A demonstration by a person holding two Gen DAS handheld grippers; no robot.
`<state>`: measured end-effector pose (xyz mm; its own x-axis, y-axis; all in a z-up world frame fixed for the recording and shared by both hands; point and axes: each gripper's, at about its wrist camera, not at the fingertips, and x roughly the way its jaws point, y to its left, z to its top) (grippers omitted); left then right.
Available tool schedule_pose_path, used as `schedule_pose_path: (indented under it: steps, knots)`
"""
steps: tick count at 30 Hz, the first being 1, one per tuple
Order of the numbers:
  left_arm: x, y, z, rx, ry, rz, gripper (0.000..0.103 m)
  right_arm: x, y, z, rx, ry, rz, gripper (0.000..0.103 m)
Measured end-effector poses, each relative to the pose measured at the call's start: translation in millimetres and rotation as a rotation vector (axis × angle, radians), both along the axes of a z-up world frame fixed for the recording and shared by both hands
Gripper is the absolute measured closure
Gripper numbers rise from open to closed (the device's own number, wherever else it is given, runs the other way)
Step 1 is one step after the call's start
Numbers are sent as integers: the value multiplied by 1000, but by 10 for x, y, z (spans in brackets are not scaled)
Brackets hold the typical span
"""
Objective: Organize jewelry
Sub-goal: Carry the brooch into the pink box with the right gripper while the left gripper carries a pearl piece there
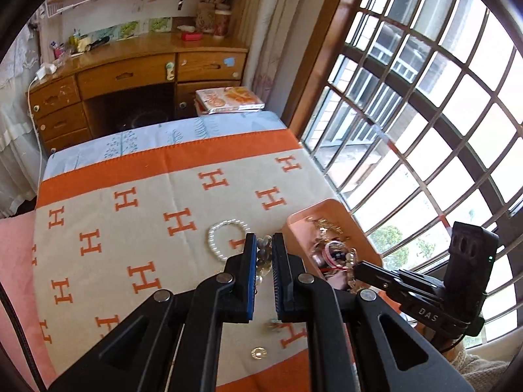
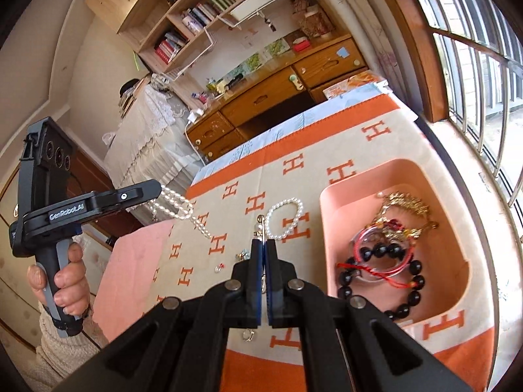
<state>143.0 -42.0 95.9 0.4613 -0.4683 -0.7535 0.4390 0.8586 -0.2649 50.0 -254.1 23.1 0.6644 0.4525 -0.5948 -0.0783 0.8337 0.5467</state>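
Note:
A pink tray point(image 2: 438, 176) on the orange H-patterned blanket holds a black bead bracelet point(image 2: 415, 290), red bangles and a gold chain point(image 2: 405, 202). A white pearl bracelet point(image 2: 284, 219) lies on the blanket left of the tray. My left gripper point(image 1: 264, 245) is shut on a pearl necklace point(image 2: 178, 207), which hangs above the blanket; its beads show between the pads in the left wrist view. My right gripper point(image 2: 264, 245) is shut on a thin silver pin-like piece point(image 2: 260, 225) that sticks out past its tips. The tray also shows in the left wrist view point(image 1: 330, 207).
Small earrings and rings point(image 2: 243, 255) lie scattered on the blanket; a ring point(image 1: 259, 353) lies near the front edge. A barred window point(image 1: 425, 114) runs along the right. A wooden desk point(image 1: 137, 75) stands beyond the bed. A pink cloth point(image 2: 130, 268) lies at the left.

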Motion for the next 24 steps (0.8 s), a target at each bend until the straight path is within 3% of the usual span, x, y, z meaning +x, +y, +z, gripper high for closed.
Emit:
schedule_pose_path:
  steps: [5, 11, 20, 24]
  knots:
    - [-195, -530, 64, -62, -6, -98, 96, -144, -385, 84, -2, -19, -117, 102]
    - [-354, -1102, -184, -75, 54, -202, 96, -246, -727, -3, 5, 0, -205, 102]
    - [-405, -1521, -681, -21, 168, -253, 96, -276, -924, -210, 23, 48, -221, 102]
    - [-409, -1598, -867, 32, 181, -254, 96, -268, -946, -285, 26, 69, -217, 102]
